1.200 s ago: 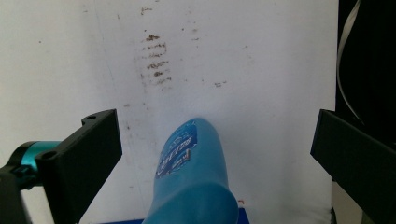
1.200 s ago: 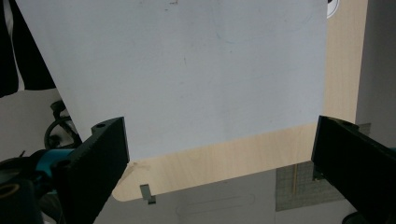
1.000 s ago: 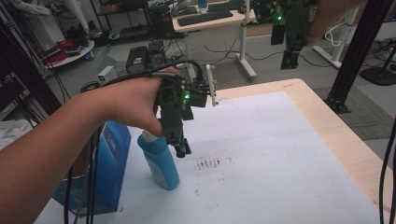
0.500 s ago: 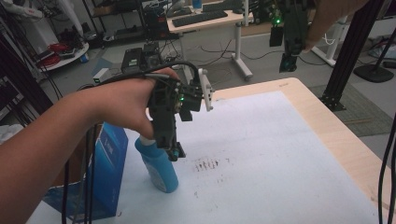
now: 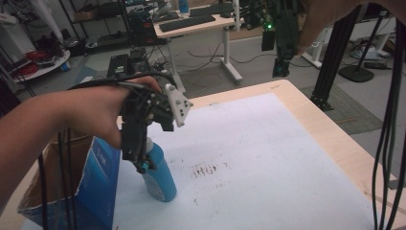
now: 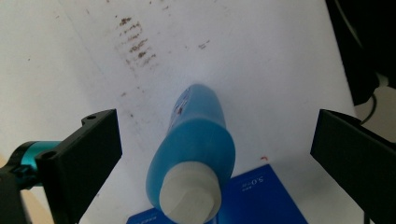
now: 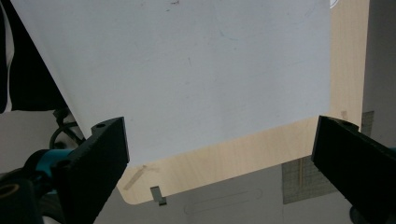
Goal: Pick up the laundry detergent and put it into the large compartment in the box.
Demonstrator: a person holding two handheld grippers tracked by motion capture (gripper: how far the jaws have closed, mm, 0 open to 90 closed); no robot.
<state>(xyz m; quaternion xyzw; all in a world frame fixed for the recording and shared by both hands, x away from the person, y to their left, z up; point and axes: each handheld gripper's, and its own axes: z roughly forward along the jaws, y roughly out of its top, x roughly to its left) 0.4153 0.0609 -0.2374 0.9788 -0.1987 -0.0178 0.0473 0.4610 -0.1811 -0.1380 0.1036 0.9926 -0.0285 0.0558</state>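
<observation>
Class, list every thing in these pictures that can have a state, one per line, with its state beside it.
Blue bottle: upright on the white table top, white cap on, ungripped.
Left gripper: open, jaws wide on either side of the bottle's top, not touching it.
Right gripper: open, held high above the table's far edge, holding nothing.
Blue cardboard box: top open, standing beside the bottle.
Table: white top marked with brown smudges.

The left gripper [image 5: 141,165] now sits lower and toward 9 o'clock, its jaws wide over the blue bottle [image 5: 160,175]; the right gripper [image 5: 280,67] hangs higher.
</observation>
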